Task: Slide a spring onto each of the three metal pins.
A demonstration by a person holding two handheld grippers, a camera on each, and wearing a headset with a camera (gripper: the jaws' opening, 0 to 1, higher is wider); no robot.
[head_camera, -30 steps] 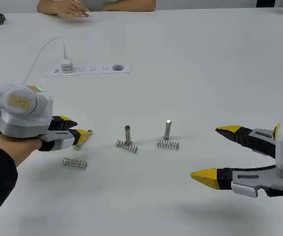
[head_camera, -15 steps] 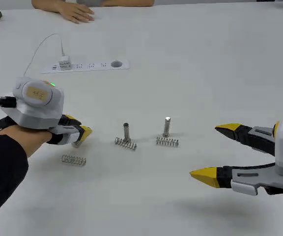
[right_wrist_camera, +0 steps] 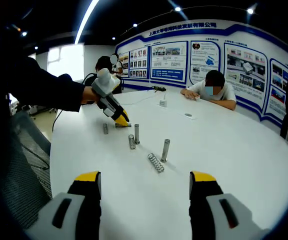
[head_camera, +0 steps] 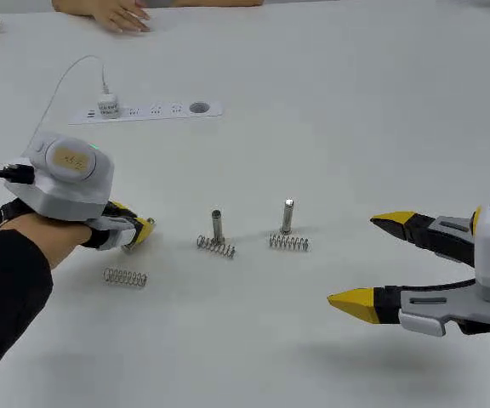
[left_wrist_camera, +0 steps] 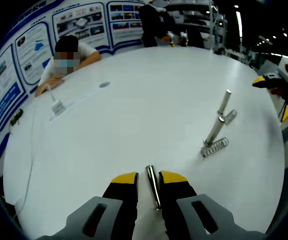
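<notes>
**Left tool clamping a pin, right tool gaping**

The left tool [left_wrist_camera: 149,179] is gripping a metal pin [left_wrist_camera: 153,187] between its yellow-tipped jaws, with the pin running along them and pointing forward. In the head view this tool is sitting low over the tabletop [head_camera: 339,127], at 9 o'clock from the two standing pins. The right tool [head_camera: 353,260] is hanging released at 3 o'clock, its jaws spread wide and holding nothing.

Between the tools, the left upright pin [head_camera: 217,225] and the right upright pin [head_camera: 287,215] are standing. The middle spring [head_camera: 216,246] and the right spring [head_camera: 289,243] are lying at their feet. The loose spring [head_camera: 126,277] is lying at 6 o'clock from the left tool. A power strip [head_camera: 147,111] is lying far off at 12 o'clock.
</notes>
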